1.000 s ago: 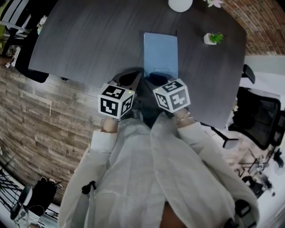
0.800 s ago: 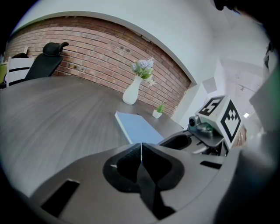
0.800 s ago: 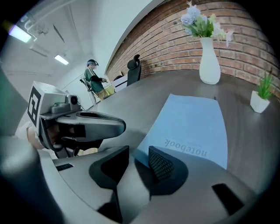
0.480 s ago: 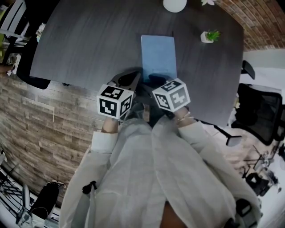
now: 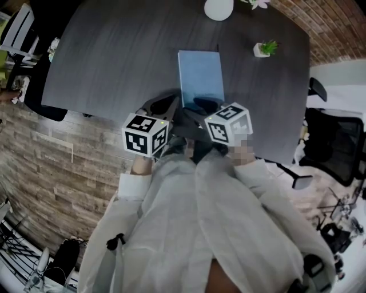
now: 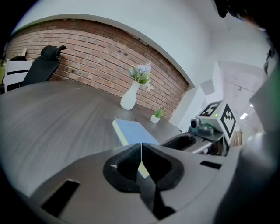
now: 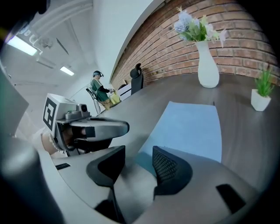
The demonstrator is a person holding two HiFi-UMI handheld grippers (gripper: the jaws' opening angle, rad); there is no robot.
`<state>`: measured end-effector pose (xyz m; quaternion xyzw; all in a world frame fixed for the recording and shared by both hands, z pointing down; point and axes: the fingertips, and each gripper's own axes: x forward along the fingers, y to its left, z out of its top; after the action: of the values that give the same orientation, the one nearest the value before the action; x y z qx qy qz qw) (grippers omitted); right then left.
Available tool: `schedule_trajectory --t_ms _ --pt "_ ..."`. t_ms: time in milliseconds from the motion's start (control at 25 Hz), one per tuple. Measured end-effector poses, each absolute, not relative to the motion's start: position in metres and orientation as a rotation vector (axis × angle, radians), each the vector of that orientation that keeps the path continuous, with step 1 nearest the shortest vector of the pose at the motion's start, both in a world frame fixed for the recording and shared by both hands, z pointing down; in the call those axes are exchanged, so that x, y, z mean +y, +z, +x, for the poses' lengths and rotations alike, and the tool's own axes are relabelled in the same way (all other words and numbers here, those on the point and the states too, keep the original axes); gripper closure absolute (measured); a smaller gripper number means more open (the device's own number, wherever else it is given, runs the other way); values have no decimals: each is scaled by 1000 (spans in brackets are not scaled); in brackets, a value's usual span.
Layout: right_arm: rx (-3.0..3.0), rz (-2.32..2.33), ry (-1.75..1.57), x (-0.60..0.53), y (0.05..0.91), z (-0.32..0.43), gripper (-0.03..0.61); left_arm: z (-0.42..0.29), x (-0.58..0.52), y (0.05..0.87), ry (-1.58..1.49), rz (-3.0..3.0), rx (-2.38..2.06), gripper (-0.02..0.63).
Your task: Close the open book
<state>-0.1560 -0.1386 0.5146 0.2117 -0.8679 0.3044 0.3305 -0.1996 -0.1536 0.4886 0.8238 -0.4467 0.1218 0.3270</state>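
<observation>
The dark counter (image 5: 114,57) carries the blue book (image 5: 200,77), closed and flat, just ahead of both grippers. The left gripper (image 6: 141,151) has its jaws together and empty. The right gripper (image 7: 136,162) has jaws that have just been opening and stand wide, clasping nothing.

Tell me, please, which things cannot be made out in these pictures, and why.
- Head view: white vase, cut off by the top edge.
- Right gripper view: near edge of the blue book, hidden behind the right tool.
- Right gripper view: distant person, too small for detail.
- Left gripper view: near corner of the blue book, hidden behind the left tool.
</observation>
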Motion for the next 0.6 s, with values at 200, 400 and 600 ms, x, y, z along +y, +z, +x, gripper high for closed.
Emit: schedule_trajectory --t_ms 200,400,600 --pt "-2397 623 827 -154 481 -150 407 -197 -156 468 291 2220 -1161 603" --pt "-2577 752 806 -171 440 -141 407 -191 -160 442 252 2277 -1160 603" --pt "-2694 820 744 -173 400 -132 408 -186 -162 421 237 2325 -1165 603"
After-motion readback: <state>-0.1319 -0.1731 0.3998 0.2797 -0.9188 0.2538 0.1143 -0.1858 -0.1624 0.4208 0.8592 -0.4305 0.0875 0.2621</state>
